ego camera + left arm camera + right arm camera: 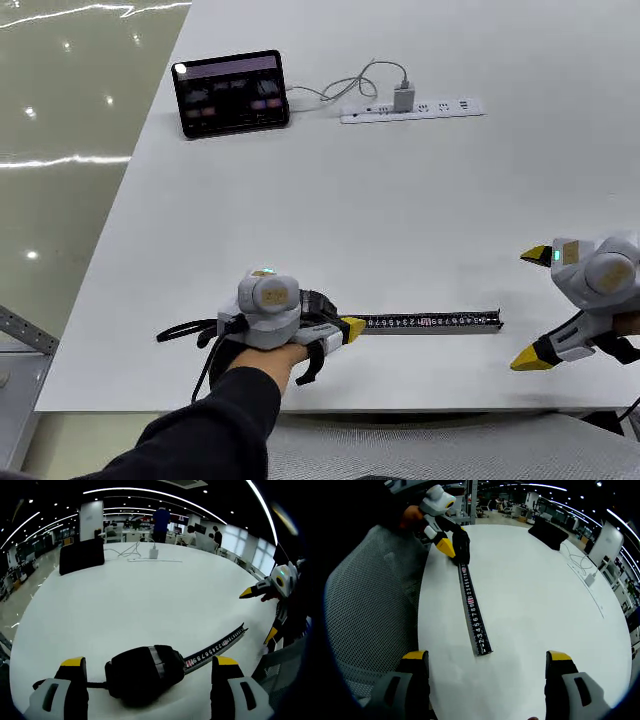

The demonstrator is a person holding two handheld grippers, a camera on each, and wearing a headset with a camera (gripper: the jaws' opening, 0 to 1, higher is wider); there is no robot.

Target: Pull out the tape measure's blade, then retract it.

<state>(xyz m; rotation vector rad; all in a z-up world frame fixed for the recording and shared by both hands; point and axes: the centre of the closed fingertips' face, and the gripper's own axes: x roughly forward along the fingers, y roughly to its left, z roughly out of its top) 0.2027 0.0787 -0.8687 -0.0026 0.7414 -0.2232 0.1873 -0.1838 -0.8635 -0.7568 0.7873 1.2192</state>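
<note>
The black tape measure case [145, 672] lies on the white table [380, 220] between the jaws of my left gripper [150, 662], with a gap showing on each side of it. Head view: the left gripper [335, 318] sits near the table's front edge. The blade [435, 321] runs out flat to the right; its end [482, 650] lies just ahead of my right gripper [487, 655]. The right gripper [532, 305] is open with nothing in it, a short way off the blade's tip.
A dark tablet [230, 92] stands at the back left. Beside it lies a white power strip [430, 108] with a charger [403, 98] and cable. A grey mesh chair [370, 605] is by the table's front edge. People stand far off [161, 517].
</note>
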